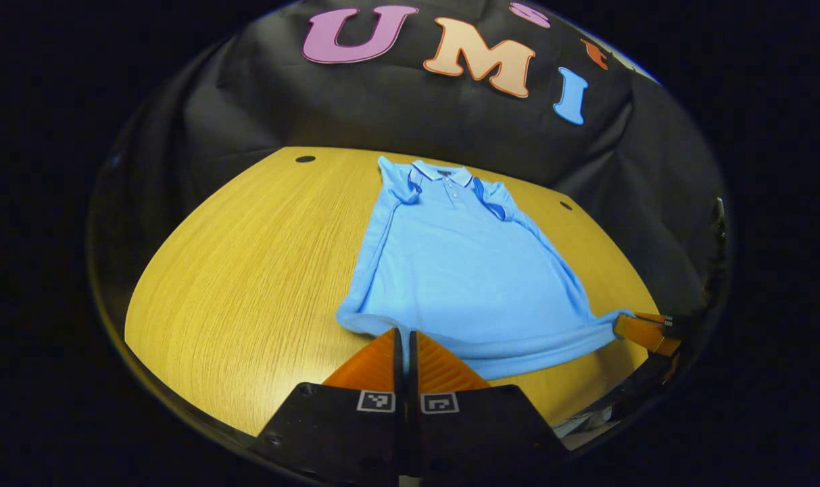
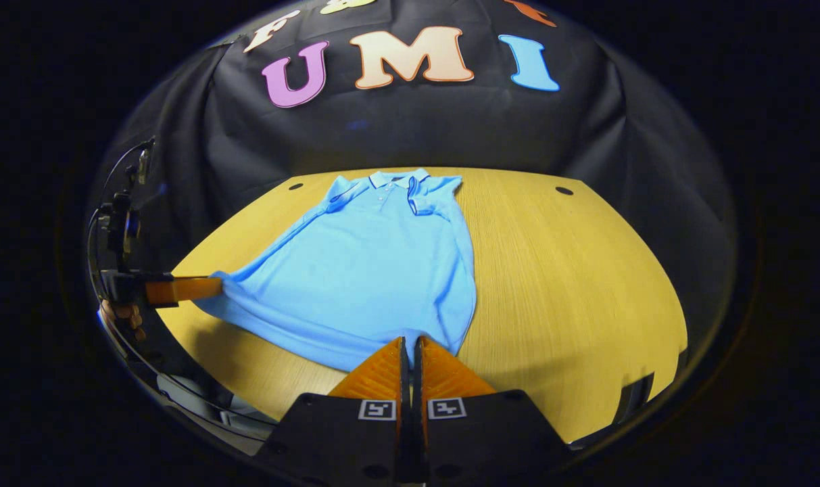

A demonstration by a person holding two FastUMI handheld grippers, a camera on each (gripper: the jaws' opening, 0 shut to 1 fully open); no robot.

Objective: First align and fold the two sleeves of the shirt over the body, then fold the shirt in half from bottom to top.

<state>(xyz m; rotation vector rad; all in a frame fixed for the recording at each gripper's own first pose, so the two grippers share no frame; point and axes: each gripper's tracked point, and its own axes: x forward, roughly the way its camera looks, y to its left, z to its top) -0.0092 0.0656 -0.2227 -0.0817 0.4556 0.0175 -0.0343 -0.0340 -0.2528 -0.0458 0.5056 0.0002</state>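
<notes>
**Both grippers clamped on the hem corners of the polo shirt**

While the light blue polo shirt (image 1: pixel 464 270) is lying face up on the wooden table (image 1: pixel 247 270), both grippers are holding its near hem. The collar (image 1: pixel 441 173) is pointing toward the far edge of the table, close to the black cloth wall (image 1: pixel 382 108), and the button placket is facing upward. Both short sleeves are lying folded inward over the chest: one sleeve (image 1: pixel 401 186) at the left of the collar, the other sleeve (image 1: pixel 494 199) at the right.

In the left gripper view, the left gripper (image 1: pixel 404 338) is sitting at the near left corner of the hem, its fingers drawn together to a thin slit with the fabric edge entering between them. In the right gripper view, the right gripper (image 2: pixel 411 348) is sitting at the near right corner of the hem, its fingers likewise narrowed onto the cloth.

Each gripper is also appearing in the other's view: the right gripper at the hem's right corner, the left gripper at the hem's left corner, with fingers of a hand (image 2: pixel 122 314) showing behind it. The hem is stretching taut between the two corners and rising slightly at each. Two dark holes (image 2: pixel 564 191) are showing in the tabletop near its far edge.
</notes>
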